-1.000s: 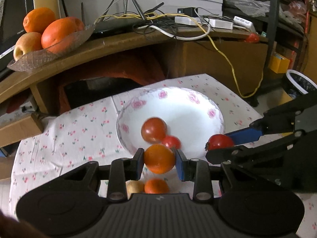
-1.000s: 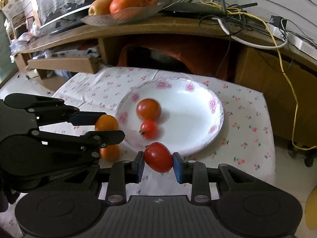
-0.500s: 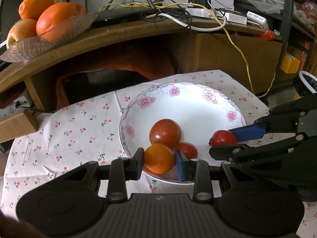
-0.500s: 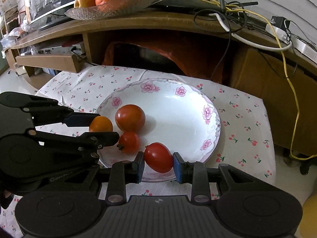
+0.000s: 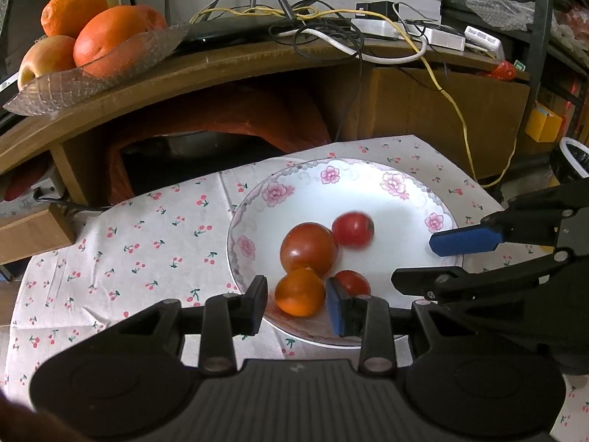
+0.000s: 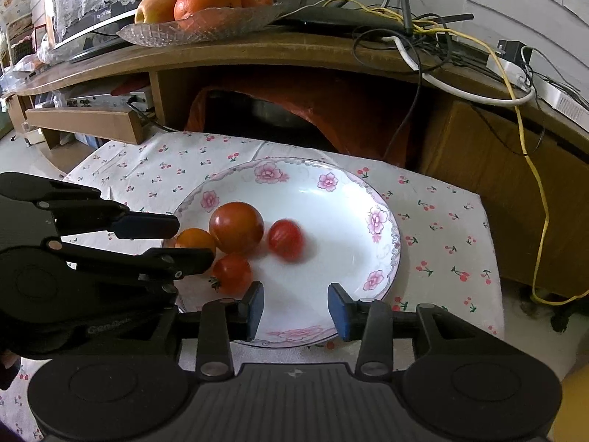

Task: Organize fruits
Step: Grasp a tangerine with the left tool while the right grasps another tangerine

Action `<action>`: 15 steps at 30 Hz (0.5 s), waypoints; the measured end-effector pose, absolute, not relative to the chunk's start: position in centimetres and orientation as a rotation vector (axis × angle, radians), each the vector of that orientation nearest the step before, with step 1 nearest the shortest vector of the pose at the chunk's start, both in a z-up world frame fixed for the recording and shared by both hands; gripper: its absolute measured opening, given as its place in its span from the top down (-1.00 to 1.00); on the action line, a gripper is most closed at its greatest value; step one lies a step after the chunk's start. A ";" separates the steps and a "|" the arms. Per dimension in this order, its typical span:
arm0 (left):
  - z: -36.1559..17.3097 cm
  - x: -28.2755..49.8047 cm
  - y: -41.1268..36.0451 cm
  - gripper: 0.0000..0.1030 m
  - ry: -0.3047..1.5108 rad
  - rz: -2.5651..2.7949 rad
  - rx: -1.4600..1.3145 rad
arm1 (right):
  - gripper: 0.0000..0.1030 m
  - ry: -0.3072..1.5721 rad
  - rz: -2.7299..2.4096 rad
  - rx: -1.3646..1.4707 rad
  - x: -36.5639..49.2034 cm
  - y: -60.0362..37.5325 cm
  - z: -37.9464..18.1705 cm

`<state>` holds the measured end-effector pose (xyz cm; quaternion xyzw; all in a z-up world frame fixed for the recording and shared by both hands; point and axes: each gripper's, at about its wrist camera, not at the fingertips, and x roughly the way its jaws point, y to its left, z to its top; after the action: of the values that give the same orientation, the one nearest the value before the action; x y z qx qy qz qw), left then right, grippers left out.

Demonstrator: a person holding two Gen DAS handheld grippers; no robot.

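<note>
A white floral plate [image 5: 412, 199] [image 6: 331, 184] sits on the cherry-print cloth. In it lie a large red tomato [image 5: 308, 248] [image 6: 236, 226], a small tomato [image 5: 352, 282] [image 6: 231, 273], a blurred, rolling red tomato [image 5: 352, 228] [image 6: 285, 239] and a small orange [image 5: 299, 291] [image 6: 195, 240]. My left gripper [image 5: 297, 304] is open, its jaws either side of the orange and apart from it. My right gripper [image 6: 295, 307] is open and empty over the plate's near rim; it also shows in the left wrist view [image 5: 438, 261].
A wooden shelf [image 6: 257, 51] behind the cloth carries a glass dish of oranges and apples [image 5: 88, 37] [image 6: 206, 0] and tangled cables [image 5: 331, 33]. A yellow cable [image 6: 541, 191] hangs at the right. A wooden block [image 6: 81, 123] lies at the left.
Both grippers have opened over the plate. The left one let go of the orange, the right one let go of the red tomato, which rolls toward the plate's middle.
</note>
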<state>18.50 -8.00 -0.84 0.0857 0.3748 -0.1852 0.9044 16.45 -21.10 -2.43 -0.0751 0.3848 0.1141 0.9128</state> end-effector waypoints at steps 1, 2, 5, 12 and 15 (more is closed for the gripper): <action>-0.8 18.5 -8.0 0.22 0.770 -0.379 0.179 | 0.24 0.790 0.235 -0.154 16.4 -21.1 -2.4; -0.7 18.4 -8.0 0.22 0.768 -0.377 0.178 | 0.24 0.786 0.235 -0.153 16.3 -21.1 -2.3; -0.4 18.4 -7.7 0.22 0.762 -0.372 0.165 | 0.24 0.771 0.231 -0.151 16.1 -21.2 -2.0; 0.9 18.1 -6.8 0.19 0.732 -0.344 0.145 | 0.23 0.751 0.231 -0.126 15.6 -21.6 -1.2; 1.3 18.0 -6.0 0.18 0.730 -0.333 0.129 | 0.22 0.748 0.241 -0.123 15.1 -21.5 -1.0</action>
<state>17.96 -6.02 1.28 0.0625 0.3552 -0.1618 0.9186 15.13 -21.49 -1.04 -0.0599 0.3641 0.1172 0.9220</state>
